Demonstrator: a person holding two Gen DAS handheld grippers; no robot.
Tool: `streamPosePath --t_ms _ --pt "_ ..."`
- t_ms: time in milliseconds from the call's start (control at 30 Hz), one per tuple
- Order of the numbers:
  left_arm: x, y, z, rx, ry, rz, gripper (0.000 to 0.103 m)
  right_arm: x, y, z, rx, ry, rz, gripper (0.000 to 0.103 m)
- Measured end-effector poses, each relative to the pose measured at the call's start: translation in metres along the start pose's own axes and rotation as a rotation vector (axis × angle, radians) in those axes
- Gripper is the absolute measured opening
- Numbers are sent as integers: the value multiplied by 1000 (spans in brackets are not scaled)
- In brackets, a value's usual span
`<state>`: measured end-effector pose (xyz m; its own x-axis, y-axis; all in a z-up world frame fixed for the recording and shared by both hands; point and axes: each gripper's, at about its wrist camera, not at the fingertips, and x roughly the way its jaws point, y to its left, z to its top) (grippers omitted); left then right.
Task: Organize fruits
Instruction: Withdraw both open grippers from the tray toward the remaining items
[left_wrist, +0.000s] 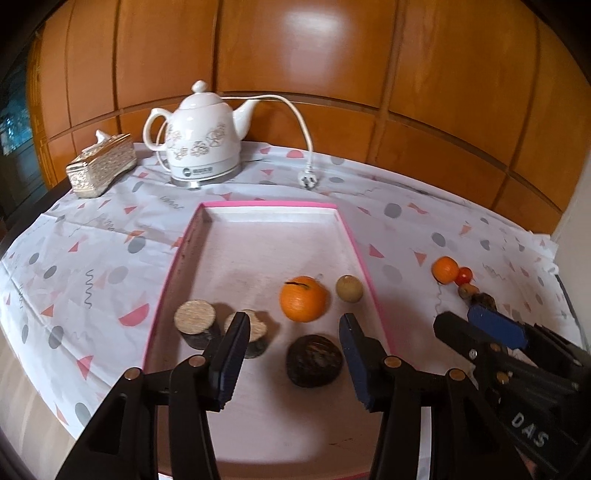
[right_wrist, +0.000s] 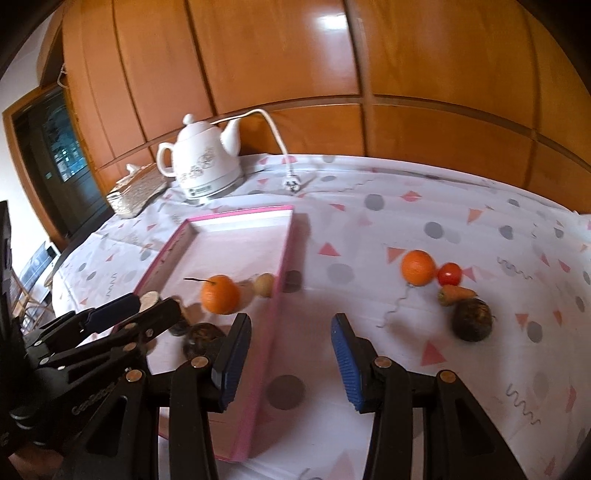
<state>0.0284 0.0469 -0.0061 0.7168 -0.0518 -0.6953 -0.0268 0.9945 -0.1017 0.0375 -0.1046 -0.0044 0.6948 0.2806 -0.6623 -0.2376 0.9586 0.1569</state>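
A pink-rimmed tray (left_wrist: 364, 258) holds an orange (left_wrist: 303, 298), a pale round fruit (left_wrist: 349, 288), a dark round fruit (left_wrist: 314, 360) and two cut log-like pieces (left_wrist: 195, 321). My left gripper (left_wrist: 294, 319) hangs open over the tray's near part; the dark fruit lies below its fingers, untouched. On the cloth to the right lie a second orange (right_wrist: 418, 267), a tomato (right_wrist: 450, 274), a small carrot (right_wrist: 456, 294) and another dark fruit (right_wrist: 472, 319). My right gripper (right_wrist: 290, 319) is open and empty, beside the tray's right rim (right_wrist: 280, 280).
A white kettle (left_wrist: 201, 147) with its cord and plug (left_wrist: 308, 181) stands behind the tray, a tissue box (left_wrist: 101, 164) to its left. Wooden panels close off the back. The patterned tablecloth (right_wrist: 388, 221) ends at the table's left edge.
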Motion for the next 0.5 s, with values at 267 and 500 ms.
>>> streamPosePath --t_ms 267,500 --pt "2 -21 -4 50 13 -24 51 -5 -22 -3 50 -8 -48 46" --pt "4 -36 -6 86 20 -43 51 -8 -41 -7 90 -6 -92 46"
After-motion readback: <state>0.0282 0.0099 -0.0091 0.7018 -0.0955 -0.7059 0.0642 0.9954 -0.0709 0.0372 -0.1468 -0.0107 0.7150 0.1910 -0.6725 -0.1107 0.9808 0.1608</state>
